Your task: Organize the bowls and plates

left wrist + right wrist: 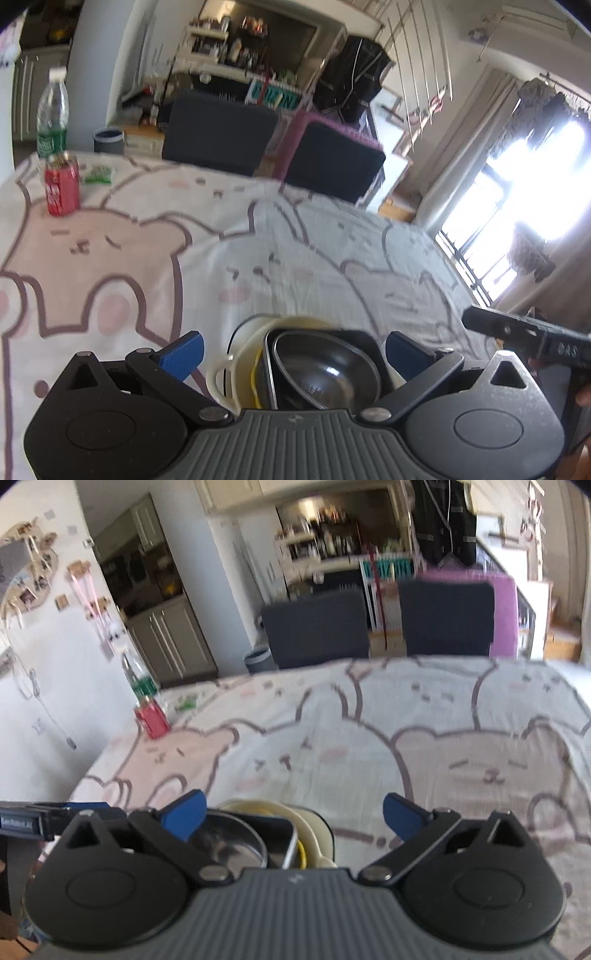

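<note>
A stack of dishes sits on the bear-print tablecloth at the near edge: a steel bowl rests in a dark square dish, inside a cream bowl with a handle and a yellow rim. My left gripper is open, its blue fingertips on either side of the stack, above it. In the right wrist view the steel bowl, dark dish and cream bowl lie low and left. My right gripper is open and empty, the stack under its left half. The right gripper also shows in the left wrist view.
A red can, a clear bottle with a green label and a green packet stand at the table's far left corner. Two dark chairs stand behind the table. The tablecloth stretches ahead.
</note>
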